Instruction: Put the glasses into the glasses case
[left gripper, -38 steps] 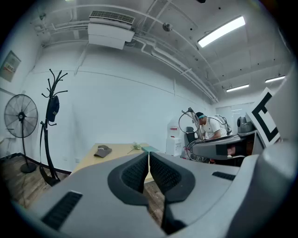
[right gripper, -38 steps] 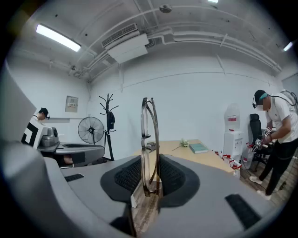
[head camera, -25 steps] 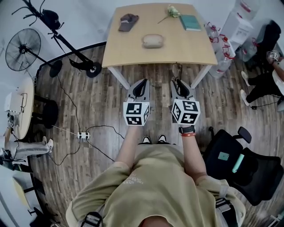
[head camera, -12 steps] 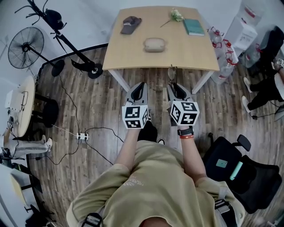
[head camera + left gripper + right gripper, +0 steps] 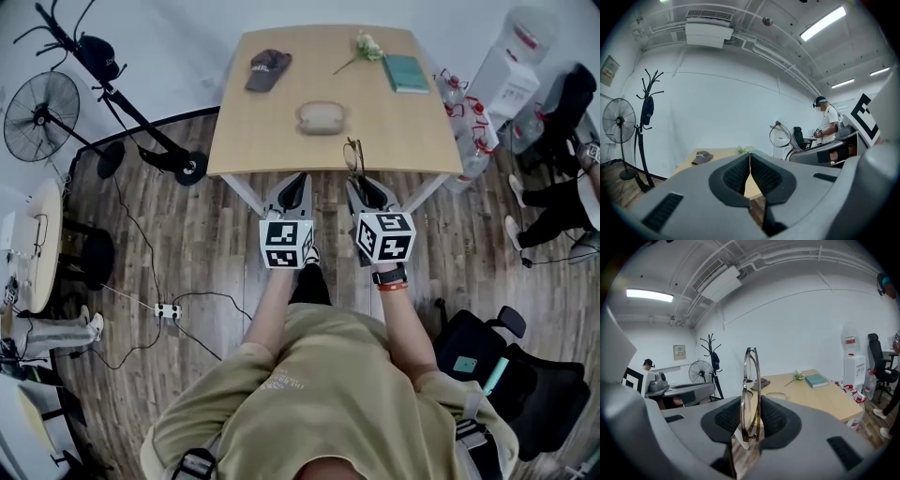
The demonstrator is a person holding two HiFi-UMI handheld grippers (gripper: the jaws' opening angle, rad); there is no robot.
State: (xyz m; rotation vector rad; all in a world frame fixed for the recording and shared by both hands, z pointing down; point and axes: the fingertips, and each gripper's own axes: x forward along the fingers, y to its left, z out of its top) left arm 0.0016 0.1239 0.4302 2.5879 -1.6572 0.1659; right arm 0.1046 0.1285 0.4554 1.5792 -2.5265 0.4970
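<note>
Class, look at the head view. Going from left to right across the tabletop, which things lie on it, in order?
cap → glasses case → flower → book

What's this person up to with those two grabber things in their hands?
A person stands at a wooden table with a hand-held gripper in each hand. The right gripper is clamped on a pair of folded glasses, held upright near the table's front edge. The left gripper is shut and empty beside it. The glasses case lies in the middle of the table, not yet touched.
</note>
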